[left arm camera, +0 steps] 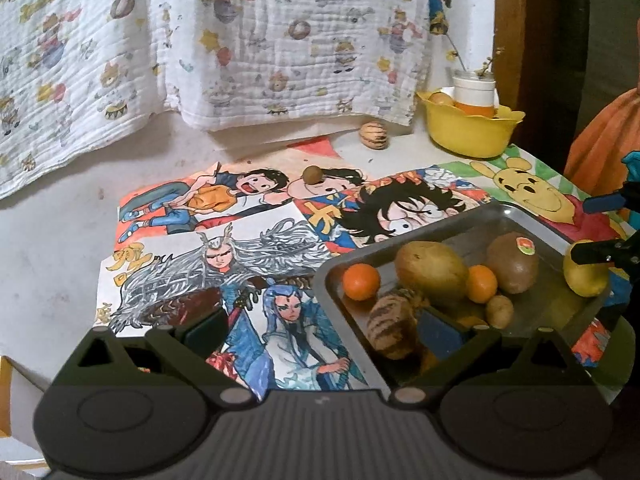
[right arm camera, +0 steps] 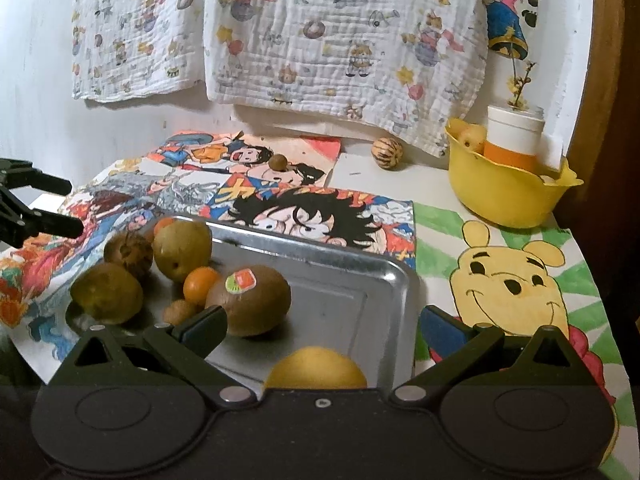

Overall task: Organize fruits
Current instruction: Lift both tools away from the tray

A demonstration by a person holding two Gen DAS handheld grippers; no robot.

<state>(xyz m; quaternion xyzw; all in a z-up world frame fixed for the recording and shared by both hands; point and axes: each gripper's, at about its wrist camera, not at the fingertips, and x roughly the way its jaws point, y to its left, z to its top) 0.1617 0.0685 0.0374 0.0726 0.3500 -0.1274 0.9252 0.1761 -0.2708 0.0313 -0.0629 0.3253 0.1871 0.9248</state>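
Note:
A steel tray lies on the drawings and holds a stickered kiwi, a large green-brown fruit, two small oranges, a striped fruit and a tiny brown one. My right gripper is open over the tray's corner, and a yellow lemon sits between its fingers near their base, untouched by the pads. My left gripper is open and empty at the tray's opposite edge.
A small brown fruit rests on the cartoon drawings. A striped round fruit lies by the wall. A yellow bowl holds a jar and a fruit. A patterned cloth hangs behind.

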